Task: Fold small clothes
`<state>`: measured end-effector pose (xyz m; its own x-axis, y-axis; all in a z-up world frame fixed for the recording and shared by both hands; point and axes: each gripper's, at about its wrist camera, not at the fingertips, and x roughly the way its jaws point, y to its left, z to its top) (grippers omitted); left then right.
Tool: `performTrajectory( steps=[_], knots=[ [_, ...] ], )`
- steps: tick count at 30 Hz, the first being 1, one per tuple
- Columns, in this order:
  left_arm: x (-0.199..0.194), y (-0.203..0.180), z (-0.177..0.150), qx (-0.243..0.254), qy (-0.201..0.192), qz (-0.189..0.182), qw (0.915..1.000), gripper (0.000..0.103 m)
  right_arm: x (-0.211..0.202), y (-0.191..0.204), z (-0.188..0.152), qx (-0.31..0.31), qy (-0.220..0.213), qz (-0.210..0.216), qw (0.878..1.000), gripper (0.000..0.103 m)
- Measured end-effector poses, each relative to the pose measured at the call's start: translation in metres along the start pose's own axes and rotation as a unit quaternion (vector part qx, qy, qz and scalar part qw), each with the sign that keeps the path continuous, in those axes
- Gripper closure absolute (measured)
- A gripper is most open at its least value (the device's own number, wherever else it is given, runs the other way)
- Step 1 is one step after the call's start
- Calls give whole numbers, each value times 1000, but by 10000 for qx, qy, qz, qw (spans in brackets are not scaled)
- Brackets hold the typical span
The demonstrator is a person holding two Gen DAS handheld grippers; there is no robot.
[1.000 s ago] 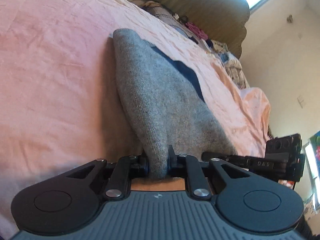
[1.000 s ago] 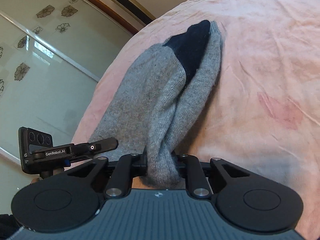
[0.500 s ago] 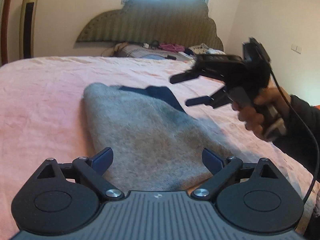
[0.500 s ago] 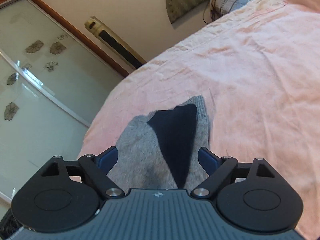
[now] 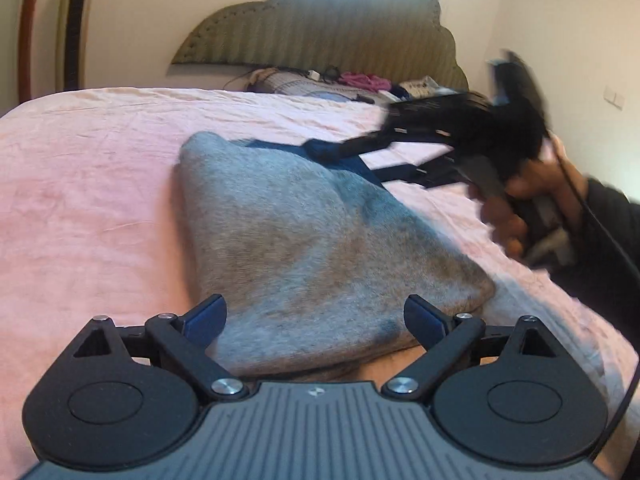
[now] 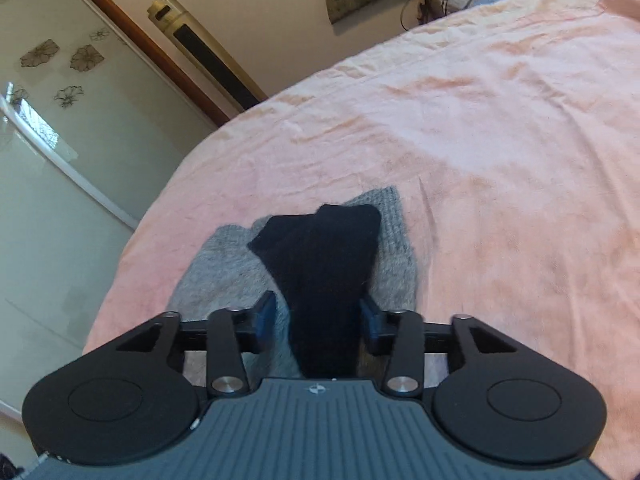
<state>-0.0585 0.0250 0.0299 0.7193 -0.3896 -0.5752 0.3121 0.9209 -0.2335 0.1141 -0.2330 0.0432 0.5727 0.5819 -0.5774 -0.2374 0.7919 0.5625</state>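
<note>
A grey knitted garment with a dark navy part lies folded on the pink bed sheet. My left gripper is open just above the garment's near edge, holding nothing. My right gripper has its jaws partly apart on either side of the navy part, which runs between the fingers. In the left wrist view the right gripper is blurred over the garment's far end, fingers apart around the navy cloth.
The bed's padded headboard is at the back, with a pile of clothes and cables below it. A tall gold fan and glass wardrobe doors stand beside the bed.
Both grippers let go of the grey garment and opened. The garment dropped flat on the sheet. The right gripper then moved onto the navy part and narrowed around it.
</note>
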Motion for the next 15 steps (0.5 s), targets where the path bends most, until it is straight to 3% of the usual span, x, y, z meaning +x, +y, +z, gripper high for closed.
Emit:
performTrajectory(
  steps=[3,5,7,8,9,11,12,15],
  knots=[
    [-8,10,1,-294,-53,-172,9994,7,-32,19,-19,-176,-61,340,9992,40],
    [3,8,4,-284,59,-227,9993,7,-34,31,-33,-214,128,600,9979,23],
    [22,4,4,-104,379,-143,9991,7,-22,39,-47,-487,456,462,9967,21],
    [29,4,0,-22,476,79,9988,7,-14,35,-54,-593,553,263,9964,28],
    [34,5,-2,126,425,339,9984,5,-12,27,-60,-719,395,326,9961,35],
    [31,8,-1,130,469,314,9983,5,-17,16,-58,-376,304,405,9980,46],
    [27,12,1,-21,542,306,9981,5,-22,16,-55,-235,371,397,9982,46],
    [4,34,-1,-777,591,99,9952,5,-51,29,-53,-387,274,202,9987,25]
  ],
)
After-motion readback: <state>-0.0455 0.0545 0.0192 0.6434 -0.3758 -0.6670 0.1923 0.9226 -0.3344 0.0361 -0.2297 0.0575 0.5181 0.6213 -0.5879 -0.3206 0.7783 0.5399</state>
